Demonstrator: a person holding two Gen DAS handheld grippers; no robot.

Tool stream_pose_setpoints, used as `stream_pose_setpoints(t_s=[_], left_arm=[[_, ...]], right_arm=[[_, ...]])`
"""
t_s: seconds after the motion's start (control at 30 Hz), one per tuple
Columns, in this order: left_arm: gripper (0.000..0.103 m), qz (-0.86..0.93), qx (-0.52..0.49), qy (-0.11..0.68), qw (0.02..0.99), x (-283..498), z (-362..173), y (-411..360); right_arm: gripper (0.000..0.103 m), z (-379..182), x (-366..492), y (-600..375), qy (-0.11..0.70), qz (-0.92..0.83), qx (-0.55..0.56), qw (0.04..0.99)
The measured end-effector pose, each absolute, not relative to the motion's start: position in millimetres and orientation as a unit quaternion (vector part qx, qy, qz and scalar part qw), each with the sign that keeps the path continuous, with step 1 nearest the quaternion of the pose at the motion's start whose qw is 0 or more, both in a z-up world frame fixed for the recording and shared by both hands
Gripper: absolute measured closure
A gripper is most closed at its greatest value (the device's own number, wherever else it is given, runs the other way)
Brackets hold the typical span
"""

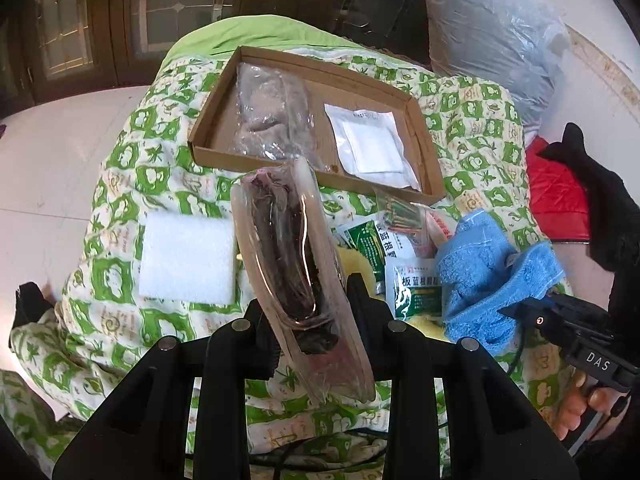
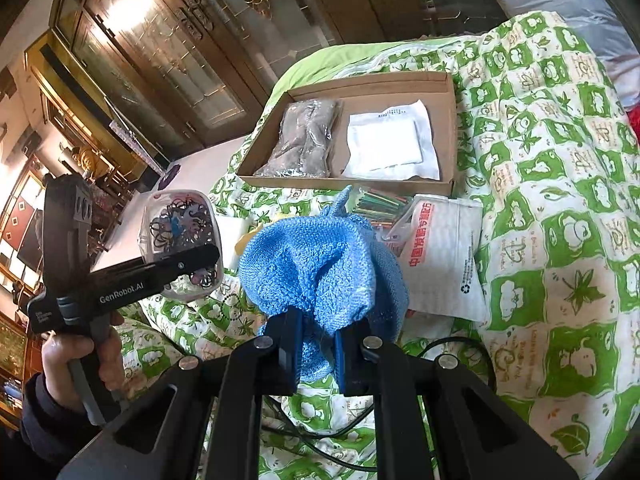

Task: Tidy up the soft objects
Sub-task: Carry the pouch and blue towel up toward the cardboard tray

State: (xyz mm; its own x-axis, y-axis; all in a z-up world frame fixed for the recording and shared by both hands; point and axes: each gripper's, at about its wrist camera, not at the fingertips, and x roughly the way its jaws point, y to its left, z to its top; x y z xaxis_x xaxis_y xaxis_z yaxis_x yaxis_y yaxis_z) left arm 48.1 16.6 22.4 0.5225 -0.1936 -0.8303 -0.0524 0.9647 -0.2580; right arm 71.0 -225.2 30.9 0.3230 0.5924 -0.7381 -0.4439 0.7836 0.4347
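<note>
My left gripper point(image 1: 310, 304) is shut on a clear plastic pack of dark hair ties point(image 1: 292, 248), held edge-on above the green-and-white quilt point(image 1: 120, 184). From the right wrist view that pack point(image 2: 176, 232) hangs flat in the left gripper point(image 2: 196, 258). My right gripper point(image 2: 320, 324) is shut on a bunched blue towel point(image 2: 316, 264), lifted off the quilt; the same towel point(image 1: 480, 264) and right gripper point(image 1: 516, 308) show at the right of the left view. Beyond both lies a shallow cardboard box point(image 1: 424, 148) holding a grey item in a clear bag point(image 1: 264, 120) and a white packet point(image 1: 368, 140).
On the quilt lie a white foam pad point(image 1: 188, 260), green sachets point(image 1: 412, 280), a pack of coloured sticks point(image 1: 400, 216), something yellow point(image 1: 352, 260) and a white mailer bag point(image 2: 444, 256). A black cable point(image 2: 460, 344) runs near me. A large plastic sack point(image 1: 492, 40) stands far right.
</note>
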Motion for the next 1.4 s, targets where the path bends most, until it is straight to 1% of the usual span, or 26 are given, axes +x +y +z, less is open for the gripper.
stream_pose_setpoints(t_s=[0.83,1.4], left_arm=[[0.074,-0.032,-0.070,0.501,0.862,98,25,0],[0.074,-0.019,-0.068,0.490,0.869,163,39,8]], right_arm=[[0.092,38,143,-227,0.483,0.290,0.044,0.825],[0.092,34,220,-218,0.460,0.255,0.069,0.848]])
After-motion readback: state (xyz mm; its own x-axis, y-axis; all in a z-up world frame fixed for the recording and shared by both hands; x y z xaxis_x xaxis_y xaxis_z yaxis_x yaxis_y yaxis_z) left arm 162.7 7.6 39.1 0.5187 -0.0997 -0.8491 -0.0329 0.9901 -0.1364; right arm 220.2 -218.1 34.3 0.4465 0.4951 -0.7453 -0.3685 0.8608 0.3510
